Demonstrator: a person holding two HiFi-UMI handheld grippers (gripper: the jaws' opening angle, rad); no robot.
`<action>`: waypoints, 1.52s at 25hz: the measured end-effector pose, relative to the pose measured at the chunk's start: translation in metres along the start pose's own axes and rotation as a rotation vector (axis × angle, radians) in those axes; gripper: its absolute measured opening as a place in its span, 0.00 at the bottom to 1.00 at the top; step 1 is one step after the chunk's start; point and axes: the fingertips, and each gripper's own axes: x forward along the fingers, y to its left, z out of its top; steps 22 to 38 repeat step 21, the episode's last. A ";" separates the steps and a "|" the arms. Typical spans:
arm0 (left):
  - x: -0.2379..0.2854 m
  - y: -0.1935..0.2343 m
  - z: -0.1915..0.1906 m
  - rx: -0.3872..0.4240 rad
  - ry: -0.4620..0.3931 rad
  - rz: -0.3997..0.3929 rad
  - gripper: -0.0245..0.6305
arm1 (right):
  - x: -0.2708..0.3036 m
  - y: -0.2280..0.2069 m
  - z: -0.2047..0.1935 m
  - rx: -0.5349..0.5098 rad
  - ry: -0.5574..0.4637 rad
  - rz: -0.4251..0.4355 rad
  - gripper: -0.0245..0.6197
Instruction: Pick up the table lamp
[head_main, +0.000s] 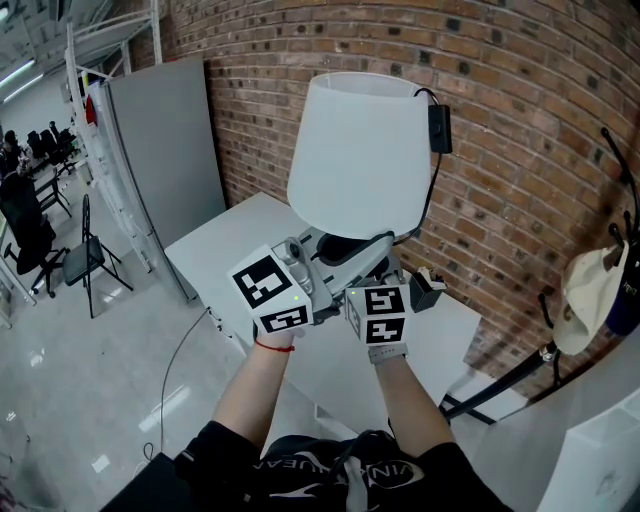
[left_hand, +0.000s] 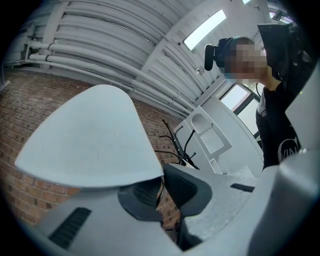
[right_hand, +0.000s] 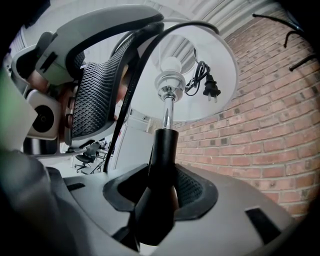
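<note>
While the right gripper (right_hand: 160, 195) is clamped tight on the black stem (right_hand: 162, 150) of the table lamp (head_main: 360, 150), the left gripper (left_hand: 161, 187) pinches its cord (right_hand: 125, 95) just under the shade's rim. The lamp is held over the white table (head_main: 215, 245), near the brick wall (head_main: 520, 150). Open floor (head_main: 90, 370) lies left.

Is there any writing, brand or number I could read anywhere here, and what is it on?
Black shirt: white lettering, creased and cut off, unreadable.
Marker cubes on the left gripper and right gripper: square patterns only, no words.
Table lamp and its cord: no print visible.
</note>
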 end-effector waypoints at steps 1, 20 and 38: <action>0.000 -0.001 0.001 0.000 -0.001 0.001 0.07 | -0.001 0.001 0.001 0.000 -0.002 0.000 0.29; -0.003 0.000 0.000 -0.033 0.005 -0.004 0.07 | -0.002 0.003 -0.001 0.010 0.003 -0.019 0.29; -0.002 0.001 0.000 -0.035 0.003 -0.006 0.07 | -0.001 0.002 -0.001 0.010 0.003 -0.022 0.29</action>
